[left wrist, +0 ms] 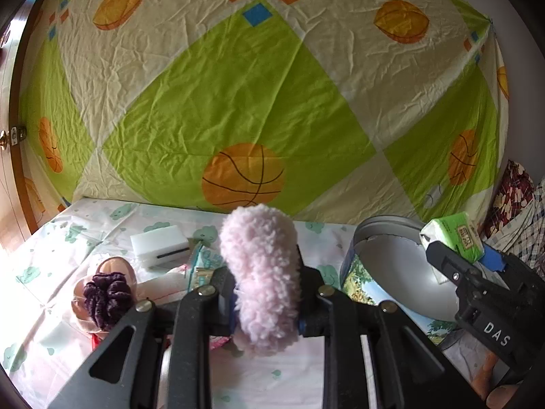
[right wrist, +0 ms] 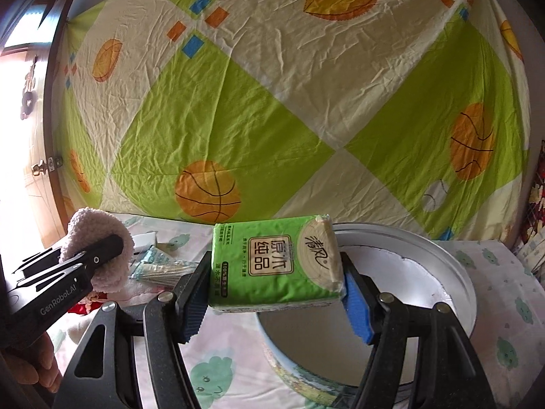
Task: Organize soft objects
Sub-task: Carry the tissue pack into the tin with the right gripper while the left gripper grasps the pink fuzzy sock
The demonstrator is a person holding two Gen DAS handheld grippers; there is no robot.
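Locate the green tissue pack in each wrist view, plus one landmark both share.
Left wrist: green tissue pack at the right edge, above the round tin's far rim, clamped in the right gripper.
Right wrist: pack at centre, held between the blue pads, in front of the tin.
Shared landmark: the orange basketball print low on the hung sheet.
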